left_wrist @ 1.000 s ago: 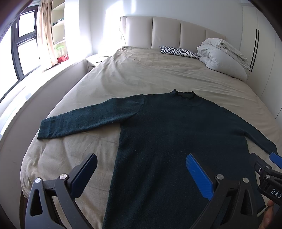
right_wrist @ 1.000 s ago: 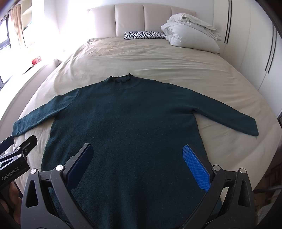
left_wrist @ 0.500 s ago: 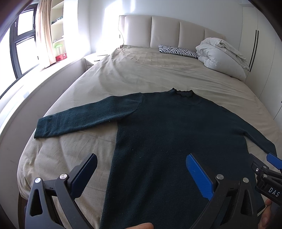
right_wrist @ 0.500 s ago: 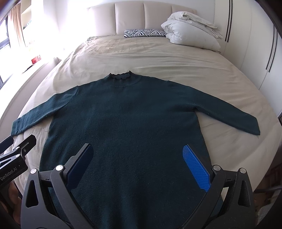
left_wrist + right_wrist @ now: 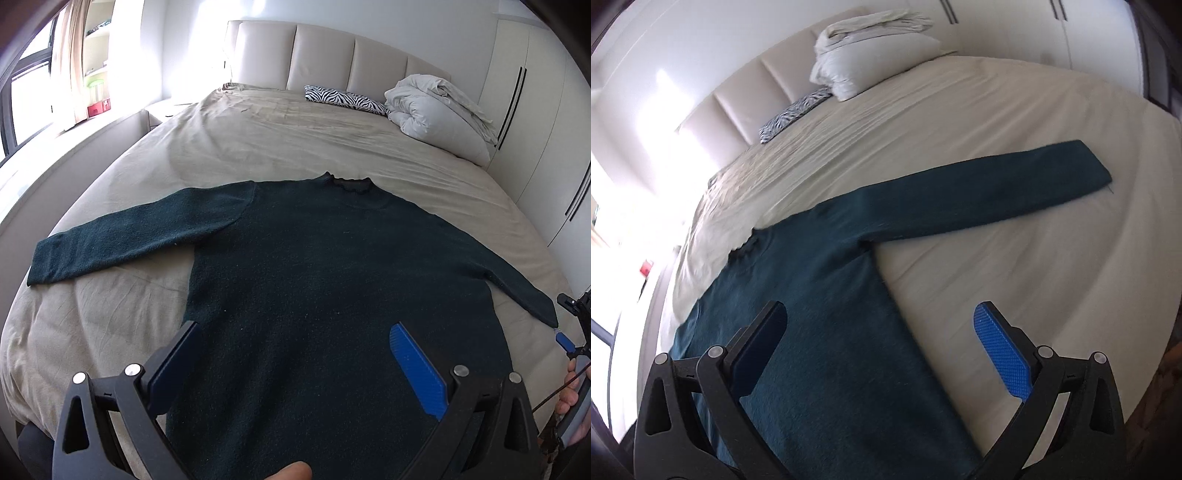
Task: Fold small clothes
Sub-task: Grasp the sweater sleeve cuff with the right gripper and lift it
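Note:
A dark teal long-sleeved sweater (image 5: 332, 280) lies flat on the bed, collar (image 5: 351, 183) toward the headboard, both sleeves spread out. My left gripper (image 5: 295, 354) hovers open above its lower body with nothing between the fingers. In the right wrist view the sweater (image 5: 820, 332) appears tilted, its right sleeve (image 5: 990, 192) reaching toward the bed's edge. My right gripper (image 5: 882, 343) is open over the sweater's right side edge, holding nothing. That right gripper (image 5: 570, 332) also shows at the far right of the left wrist view, beside the sleeve cuff.
The beige bed sheet (image 5: 277, 140) spreads around the sweater. A zebra-print pillow (image 5: 343, 98) and a folded white duvet (image 5: 436, 107) lie by the padded headboard (image 5: 325, 51). White wardrobes (image 5: 535, 110) stand on the right, a window ledge (image 5: 55, 147) on the left.
The right gripper has swung to the right and tilted, now over the sweater's right edge and sleeve. The left gripper has shifted slightly; both stay open.

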A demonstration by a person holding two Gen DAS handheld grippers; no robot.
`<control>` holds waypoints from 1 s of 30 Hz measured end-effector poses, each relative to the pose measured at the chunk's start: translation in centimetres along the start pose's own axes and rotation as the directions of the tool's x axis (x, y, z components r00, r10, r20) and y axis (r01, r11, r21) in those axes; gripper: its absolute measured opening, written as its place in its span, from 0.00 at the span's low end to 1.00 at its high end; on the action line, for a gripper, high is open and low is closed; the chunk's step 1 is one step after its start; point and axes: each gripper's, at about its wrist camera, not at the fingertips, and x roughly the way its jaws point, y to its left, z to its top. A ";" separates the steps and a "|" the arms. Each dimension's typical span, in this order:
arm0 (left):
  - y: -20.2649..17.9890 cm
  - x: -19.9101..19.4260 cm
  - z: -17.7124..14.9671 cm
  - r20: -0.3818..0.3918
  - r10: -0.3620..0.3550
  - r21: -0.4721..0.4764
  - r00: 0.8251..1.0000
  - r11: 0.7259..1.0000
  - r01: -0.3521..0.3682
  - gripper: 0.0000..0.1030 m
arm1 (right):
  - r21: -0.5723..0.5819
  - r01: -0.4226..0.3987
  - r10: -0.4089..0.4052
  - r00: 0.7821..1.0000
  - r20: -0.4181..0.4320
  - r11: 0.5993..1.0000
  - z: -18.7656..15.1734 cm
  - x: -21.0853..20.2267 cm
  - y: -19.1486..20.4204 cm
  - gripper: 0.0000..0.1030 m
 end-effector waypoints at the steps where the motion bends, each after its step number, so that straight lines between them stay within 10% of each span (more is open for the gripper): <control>1: -0.2 0.2 0.1 0.010 -0.018 -0.001 1.000 1.000 0.018 1.00 | 0.066 0.010 -0.011 1.000 0.019 0.998 1.3 0.2 -2.7 0.97; 6: -0.6 2.7 1.0 0.009 -0.170 -0.072 0.985 0.983 0.171 1.00 | 0.311 0.030 -0.040 0.999 0.025 0.950 6.5 2.8 -14.6 0.75; 12: -2.1 5.3 1.6 -0.089 -0.118 -0.038 0.989 0.993 0.115 1.00 | 0.432 0.033 -0.047 0.999 0.021 0.902 9.6 6.6 -22.4 0.74; 16: -2.5 6.6 1.9 -0.100 -0.159 -0.051 0.982 0.987 0.155 1.00 | 0.389 0.045 -0.072 0.996 0.055 0.920 11.2 8.2 -23.0 0.73; 24: -2.4 8.6 2.2 -0.140 -0.238 -0.072 0.961 0.971 0.230 0.80 | 0.324 0.118 -0.134 0.991 0.027 0.939 15.1 11.9 -20.5 0.11; 30: -0.8 9.5 2.8 -0.144 -0.296 -0.127 0.944 0.952 0.279 0.72 | 0.148 0.141 -0.150 0.987 0.052 0.979 16.8 11.4 -13.4 0.06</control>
